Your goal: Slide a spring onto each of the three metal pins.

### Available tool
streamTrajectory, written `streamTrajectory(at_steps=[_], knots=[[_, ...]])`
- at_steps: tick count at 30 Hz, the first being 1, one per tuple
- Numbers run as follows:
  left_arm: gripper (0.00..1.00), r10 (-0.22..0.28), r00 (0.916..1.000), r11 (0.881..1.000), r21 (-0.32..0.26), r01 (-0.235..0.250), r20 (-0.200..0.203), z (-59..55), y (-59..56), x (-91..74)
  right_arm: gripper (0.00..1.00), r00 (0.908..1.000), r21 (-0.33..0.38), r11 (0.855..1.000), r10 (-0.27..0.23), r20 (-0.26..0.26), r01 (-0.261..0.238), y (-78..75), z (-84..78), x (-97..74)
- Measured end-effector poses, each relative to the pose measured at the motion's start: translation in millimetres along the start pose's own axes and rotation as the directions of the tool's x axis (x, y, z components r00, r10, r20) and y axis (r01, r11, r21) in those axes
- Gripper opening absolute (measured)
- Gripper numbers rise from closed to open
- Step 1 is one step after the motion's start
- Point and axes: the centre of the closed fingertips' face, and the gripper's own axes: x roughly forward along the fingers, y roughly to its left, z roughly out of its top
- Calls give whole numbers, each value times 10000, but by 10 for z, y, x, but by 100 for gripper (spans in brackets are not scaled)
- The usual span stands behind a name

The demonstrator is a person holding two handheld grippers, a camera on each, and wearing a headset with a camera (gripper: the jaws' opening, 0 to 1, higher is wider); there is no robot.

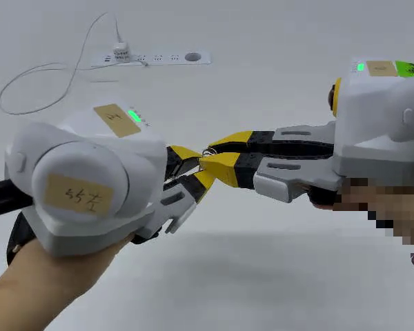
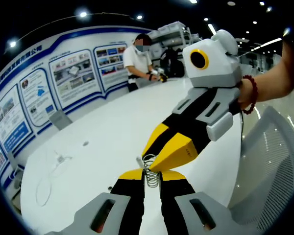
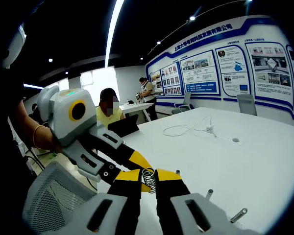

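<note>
Both grippers are held up over the white table with their yellow tips meeting. A small steel spring sits where they meet. In the left gripper view, my left gripper is shut around the spring's lower part. A thin metal pin pokes out beside the spring's top. My right gripper is shut on the spring and comes in from the upper right in the left gripper view. In the right gripper view, two short pins stand on the table.
A ribbed rod or spring lies near the two pins. A white power strip with a looping cable lies at the table's far side. A grey mesh chair stands beside the table. People are in the background.
</note>
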Motion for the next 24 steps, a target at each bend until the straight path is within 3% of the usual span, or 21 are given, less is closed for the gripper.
streamTrajectory(at_steps=[3,15,24], knots=[[11,39,9997,9997,-226,-34,239,33,15,-2,11,9999,73,9999,-75,112,74,-12,29,-6],[24,78,9994,9958,-917,-48,331,-43,28,-20,11,9980,221,9983,-545,315,538,-170,116,-59],[40,215,9961,9770,-2131,-29,850,-56,59,-84,11,9934,355,9933,-1108,309,1097,-346,162,-116]])
